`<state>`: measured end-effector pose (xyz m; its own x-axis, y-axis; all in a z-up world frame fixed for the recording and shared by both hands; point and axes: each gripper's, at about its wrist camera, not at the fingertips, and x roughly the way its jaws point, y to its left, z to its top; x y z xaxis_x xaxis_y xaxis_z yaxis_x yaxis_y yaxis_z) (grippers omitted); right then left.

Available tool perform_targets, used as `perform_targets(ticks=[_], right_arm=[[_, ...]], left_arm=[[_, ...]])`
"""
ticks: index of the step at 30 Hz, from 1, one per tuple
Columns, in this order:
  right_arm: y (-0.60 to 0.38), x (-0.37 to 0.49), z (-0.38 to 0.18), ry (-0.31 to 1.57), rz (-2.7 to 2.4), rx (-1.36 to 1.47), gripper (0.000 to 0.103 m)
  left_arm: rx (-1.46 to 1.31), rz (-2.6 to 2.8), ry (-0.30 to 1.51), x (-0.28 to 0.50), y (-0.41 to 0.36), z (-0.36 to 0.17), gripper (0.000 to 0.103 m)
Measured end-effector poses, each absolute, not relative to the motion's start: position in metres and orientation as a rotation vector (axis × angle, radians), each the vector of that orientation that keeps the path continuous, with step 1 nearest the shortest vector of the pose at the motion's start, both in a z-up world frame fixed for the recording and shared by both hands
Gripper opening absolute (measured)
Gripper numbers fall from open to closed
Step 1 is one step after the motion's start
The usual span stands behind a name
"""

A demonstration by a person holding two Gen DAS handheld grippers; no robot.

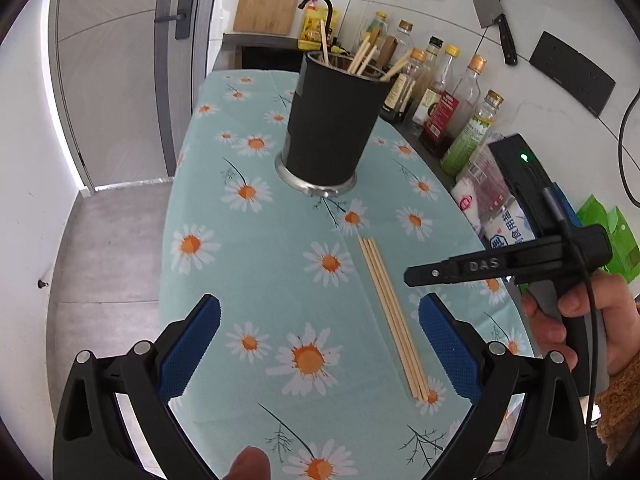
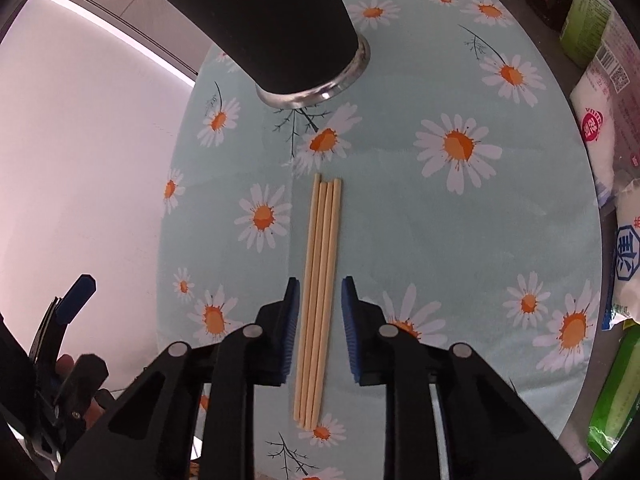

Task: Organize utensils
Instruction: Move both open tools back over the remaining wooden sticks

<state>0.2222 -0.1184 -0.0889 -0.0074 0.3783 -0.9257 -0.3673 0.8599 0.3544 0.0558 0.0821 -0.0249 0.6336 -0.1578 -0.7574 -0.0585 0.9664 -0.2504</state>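
Right tongs [image 2: 320,320]: at the bottom centre of my right view, narrowed around the chopsticks [image 2: 318,296]. A sliver of cloth shows on either side of the bundle, so the pads do not press yet and nothing is held.
Left tongs [image 1: 320,344]: spread wide at the bottom of my left view, empty, over bare cloth to the left of the sticks, likely kept clear so the other hand has room.
Chopsticks: four lie flat and side by side as one tidy bundle, pointing up the frame toward the holder, so one pinch across them could take all four.
Tablecloth [image 2: 460,240]: flowered, open on both sides of the bundle; plenty of room to lift straight up.
Table edge: drops off at the left of both views; packets and bottles [image 1: 448,112] crowd the right side.
Holder [image 1: 326,120]: a black cup on a metal foot, upright beyond the sticks, already bristling with other chopsticks, so I judge it the place these go.
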Motion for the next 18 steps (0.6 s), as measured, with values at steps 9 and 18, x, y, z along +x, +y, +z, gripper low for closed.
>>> perform_targets(ticks=[9,18], right_arm=[[-0.107,0.228,-0.106,1.544,0.506,-0.054,0.015],[-0.098,0.229,-0.119,1.562,0.479,-0.100,0.012]], left_arm=[[-0.250,-0.072,0.948,0.059,0.071,-0.044,0.097],[-0.272,-0.058,0.967,0.055,0.077,-0.053,0.097]])
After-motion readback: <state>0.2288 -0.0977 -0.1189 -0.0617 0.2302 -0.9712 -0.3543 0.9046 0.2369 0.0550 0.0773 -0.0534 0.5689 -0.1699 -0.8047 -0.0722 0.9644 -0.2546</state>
